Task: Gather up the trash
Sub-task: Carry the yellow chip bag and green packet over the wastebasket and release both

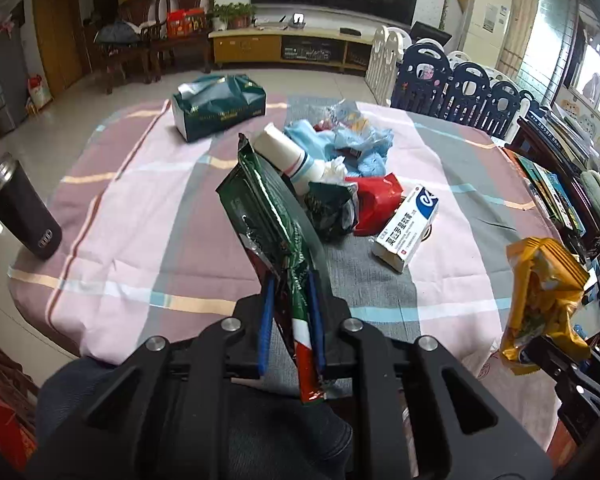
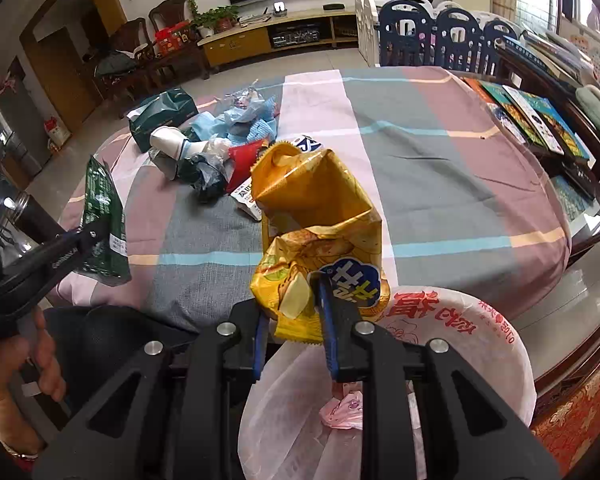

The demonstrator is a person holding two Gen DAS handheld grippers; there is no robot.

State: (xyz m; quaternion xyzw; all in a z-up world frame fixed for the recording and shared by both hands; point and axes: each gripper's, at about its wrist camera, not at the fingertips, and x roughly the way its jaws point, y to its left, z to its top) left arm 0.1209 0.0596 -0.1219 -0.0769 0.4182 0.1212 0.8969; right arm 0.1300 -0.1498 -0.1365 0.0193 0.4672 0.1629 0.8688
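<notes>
My left gripper (image 1: 291, 280) is shut on a green foil wrapper (image 1: 260, 208), which stands up from between the blue pads above the table. The same wrapper (image 2: 102, 216) shows at the left of the right wrist view. My right gripper (image 2: 290, 304) is shut on a crumpled yellow snack bag (image 2: 316, 208), held over the near table edge. Just below it gapes a white trash bag (image 2: 480, 320) with red print, a pink scrap (image 2: 340, 408) inside. A trash pile lies mid-table: paper cup (image 1: 288, 156), blue plastic (image 1: 360, 144), red wrapper (image 1: 376, 200), dark bag (image 1: 332, 208), medicine box (image 1: 406, 226).
A checked cloth (image 1: 140, 220) covers the table. A green tissue box (image 1: 218, 106) sits at its far side and a black flask (image 1: 20, 208) at the left edge. Books (image 2: 532, 116) line a low stand on the right. A person's hand (image 2: 4, 380) holds the left gripper.
</notes>
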